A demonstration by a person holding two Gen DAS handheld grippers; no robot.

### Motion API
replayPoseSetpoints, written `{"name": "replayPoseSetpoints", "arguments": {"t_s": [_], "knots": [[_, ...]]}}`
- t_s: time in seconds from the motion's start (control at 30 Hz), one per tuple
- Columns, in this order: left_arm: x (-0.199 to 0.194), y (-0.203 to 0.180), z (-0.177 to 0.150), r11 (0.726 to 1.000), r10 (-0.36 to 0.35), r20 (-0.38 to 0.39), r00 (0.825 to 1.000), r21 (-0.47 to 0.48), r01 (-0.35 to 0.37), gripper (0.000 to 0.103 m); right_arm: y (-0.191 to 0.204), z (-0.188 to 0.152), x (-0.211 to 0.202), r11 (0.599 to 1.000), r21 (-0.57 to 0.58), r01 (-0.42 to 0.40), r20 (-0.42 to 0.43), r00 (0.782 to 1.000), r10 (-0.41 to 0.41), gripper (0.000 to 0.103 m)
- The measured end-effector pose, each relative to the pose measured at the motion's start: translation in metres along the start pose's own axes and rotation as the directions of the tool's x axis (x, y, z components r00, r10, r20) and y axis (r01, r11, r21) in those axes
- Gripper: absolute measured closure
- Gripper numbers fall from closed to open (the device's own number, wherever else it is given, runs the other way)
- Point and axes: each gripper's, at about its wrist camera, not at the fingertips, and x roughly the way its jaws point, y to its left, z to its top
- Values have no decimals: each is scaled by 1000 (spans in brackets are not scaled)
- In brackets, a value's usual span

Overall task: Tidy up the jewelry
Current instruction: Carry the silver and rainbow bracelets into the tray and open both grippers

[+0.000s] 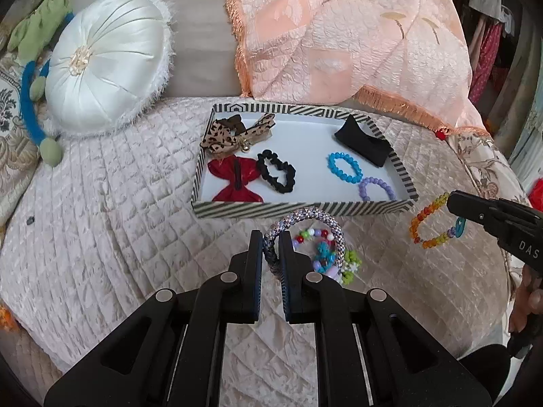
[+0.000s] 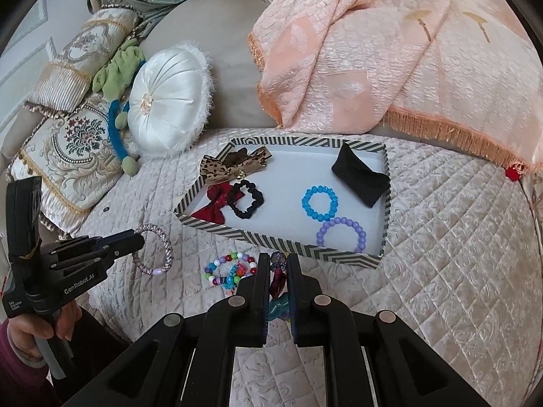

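Note:
A striped tray [image 1: 302, 209] [image 2: 278, 245] lies on the quilted bed. In it are a leopard bow [image 1: 234, 134], a red bow [image 1: 236, 179], a black scrunchie [image 1: 276, 170], a blue bead bracelet [image 1: 344, 167], a purple bead bracelet [image 1: 376, 188] and a black cloth piece [image 1: 364, 142]. My left gripper [image 1: 270, 237] is shut on a silver braided bangle [image 1: 312, 218], in front of the tray; it also shows in the right wrist view [image 2: 154, 249]. My right gripper [image 2: 279, 261] is shut on an orange-and-rainbow bead bracelet [image 1: 429, 222] [image 2: 278, 276]. A multicoloured bead bracelet [image 2: 230, 269] lies on the bed.
A white round satin cushion [image 1: 108, 61] and patterned pillows [image 2: 68, 142] lie left of the tray. A peach fringed blanket [image 1: 356, 34] is heaped behind it. A green-and-blue plush toy [image 1: 34, 78] lies at the far left. Clothes hang at the far right [image 1: 488, 34].

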Motion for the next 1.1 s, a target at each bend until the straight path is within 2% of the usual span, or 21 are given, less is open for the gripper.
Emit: {"name": "replayPoseSetpoints", "arguments": {"t_s": [0.63, 1.1], "knots": [[40, -10, 43, 999, 22, -9, 1000, 45, -21, 95, -11, 38, 39, 999, -40, 18, -35, 999, -20, 94], [91, -29, 77, 999, 2, -54, 999, 41, 0, 95, -27, 79, 75, 998, -46, 38, -41, 998, -40, 94]]}}
